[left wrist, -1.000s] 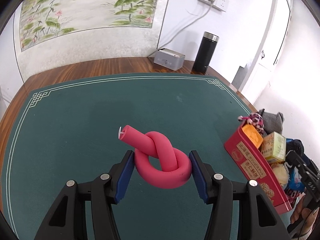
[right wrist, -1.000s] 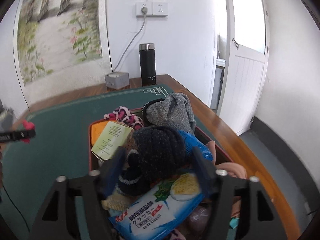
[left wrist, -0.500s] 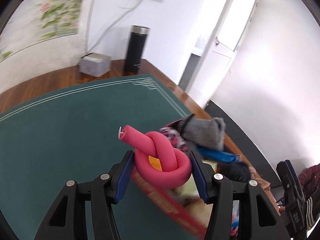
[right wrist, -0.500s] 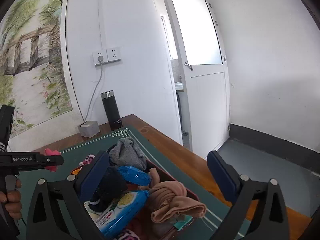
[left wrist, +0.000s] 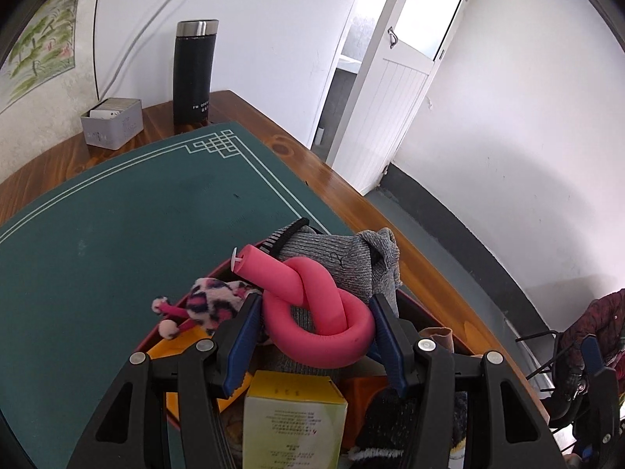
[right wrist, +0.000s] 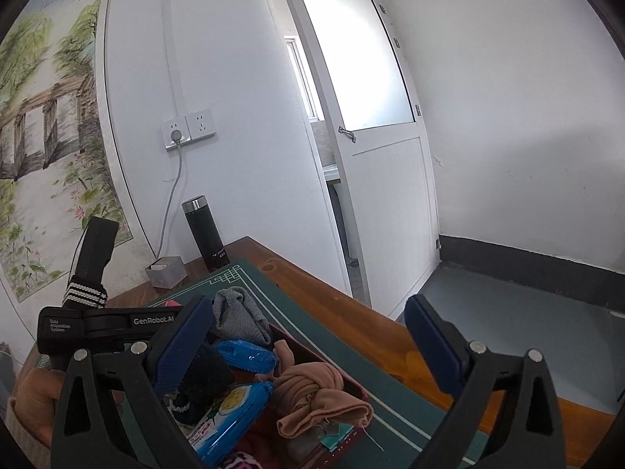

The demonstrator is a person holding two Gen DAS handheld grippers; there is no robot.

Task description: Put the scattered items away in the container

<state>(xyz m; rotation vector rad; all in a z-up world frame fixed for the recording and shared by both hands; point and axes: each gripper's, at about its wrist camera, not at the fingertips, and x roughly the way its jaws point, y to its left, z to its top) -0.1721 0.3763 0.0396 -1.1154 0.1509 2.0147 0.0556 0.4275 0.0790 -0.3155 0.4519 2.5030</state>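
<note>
My left gripper [left wrist: 314,332] is shut on a knotted pink foam tube [left wrist: 312,308] and holds it above the red container [left wrist: 156,346]. The container is heaped with a grey sock [left wrist: 351,262], a leopard-print hair tie [left wrist: 213,299], a yellow-green box [left wrist: 293,422] and other items. In the right wrist view my right gripper [right wrist: 308,344] is open and empty above the same container [right wrist: 353,385], which holds blue cracker packets [right wrist: 222,426], a beige stocking [right wrist: 316,394] and the grey sock [right wrist: 238,316]. The left gripper's body [right wrist: 109,324] shows at the left.
A green mat [left wrist: 117,234] covers the wooden table [left wrist: 351,183]. A black flask [left wrist: 193,74] and a small grey box [left wrist: 113,123] stand at the table's back edge by the wall. The table's right edge drops to the floor near a white door [right wrist: 375,179].
My left gripper has carried the pink tube from over the mat to above the container. My right gripper has opened wide and lifted away from the dark knitted item.
</note>
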